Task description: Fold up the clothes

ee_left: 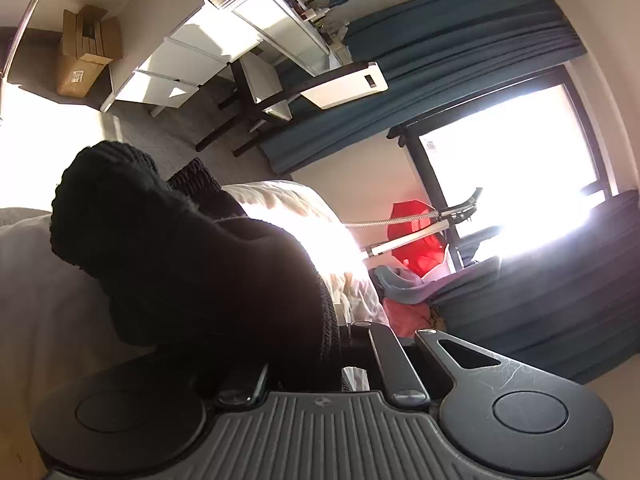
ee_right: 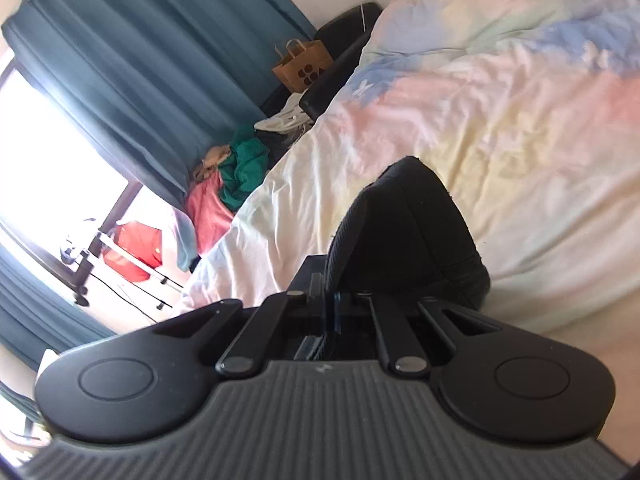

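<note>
Both tongs were clamped on the same black knit garment (ee_left: 180, 264), lifted clear of the bed.

Left gripper (ee_left: 340, 344): jaws pressed together, pinching the garment's ribbed edge. The fabric bunched up over the left side of the view and hid the fingertips. Pale duvet (ee_left: 48, 300) lay below and behind it.

Right gripper (ee_right: 330, 304): jaws pressed together on a ribbed band of the garment (ee_right: 412, 232), which rose in a fold just past the tips. Pastel tie-dye duvet (ee_right: 500, 120) filled the right and far side.

Background: teal curtains (ee_right: 140, 60) and a bright window (ee_left: 520, 152) on the far side, a pile of pink and green clothes (ee_right: 228, 188) beside the bed, a brown paper bag (ee_right: 302, 66) further back, white drawers (ee_left: 176, 68) and a cardboard box (ee_left: 86, 52) far left.
</note>
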The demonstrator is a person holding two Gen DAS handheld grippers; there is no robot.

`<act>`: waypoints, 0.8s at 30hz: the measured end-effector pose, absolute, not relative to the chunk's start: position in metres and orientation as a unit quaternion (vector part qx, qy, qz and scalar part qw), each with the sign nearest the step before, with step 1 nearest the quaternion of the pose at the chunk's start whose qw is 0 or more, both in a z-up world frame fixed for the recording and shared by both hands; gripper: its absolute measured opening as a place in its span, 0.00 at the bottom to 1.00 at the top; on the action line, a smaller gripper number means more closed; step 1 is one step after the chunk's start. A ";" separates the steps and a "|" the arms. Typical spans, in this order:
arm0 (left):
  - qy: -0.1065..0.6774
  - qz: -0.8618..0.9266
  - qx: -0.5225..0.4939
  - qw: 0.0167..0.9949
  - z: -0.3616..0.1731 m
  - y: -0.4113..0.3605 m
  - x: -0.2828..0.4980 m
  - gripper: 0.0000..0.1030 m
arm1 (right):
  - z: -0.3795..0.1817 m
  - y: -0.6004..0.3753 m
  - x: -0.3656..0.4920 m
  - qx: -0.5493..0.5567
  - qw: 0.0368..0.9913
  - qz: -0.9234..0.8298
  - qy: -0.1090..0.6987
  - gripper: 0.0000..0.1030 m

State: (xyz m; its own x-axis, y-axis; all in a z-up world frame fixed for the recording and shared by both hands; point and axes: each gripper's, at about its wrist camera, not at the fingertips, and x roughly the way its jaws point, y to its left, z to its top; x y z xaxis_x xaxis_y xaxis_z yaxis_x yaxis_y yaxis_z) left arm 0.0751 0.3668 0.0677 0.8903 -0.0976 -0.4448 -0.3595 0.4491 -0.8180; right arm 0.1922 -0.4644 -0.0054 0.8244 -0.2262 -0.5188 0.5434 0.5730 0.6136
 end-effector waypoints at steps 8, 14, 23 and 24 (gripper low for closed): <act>0.259 0.162 -0.407 0.861 0.016 0.351 0.294 0.07 | -0.058 -0.449 0.379 0.335 0.861 -0.269 0.272 0.07; 0.321 0.193 -0.401 0.836 -0.049 0.344 0.390 0.09 | -0.133 -0.451 0.429 0.348 0.853 -0.272 0.280 0.07; 0.345 0.133 -0.379 0.848 -0.046 0.338 0.383 0.46 | -0.128 -0.475 0.385 0.414 0.867 -0.156 0.228 0.35; 0.335 0.126 -0.383 0.851 -0.040 0.336 0.373 0.50 | -0.124 -0.478 0.368 0.420 0.869 -0.153 0.213 0.40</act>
State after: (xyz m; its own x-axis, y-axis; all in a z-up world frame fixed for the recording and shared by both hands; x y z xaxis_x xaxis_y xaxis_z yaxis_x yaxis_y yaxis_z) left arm 0.3734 0.3365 -0.0401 0.7435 -0.0426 -0.6674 -0.4712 0.6748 -0.5679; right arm 0.3681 -0.4778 -0.1237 0.8619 -0.0872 -0.4994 0.4457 0.5998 0.6645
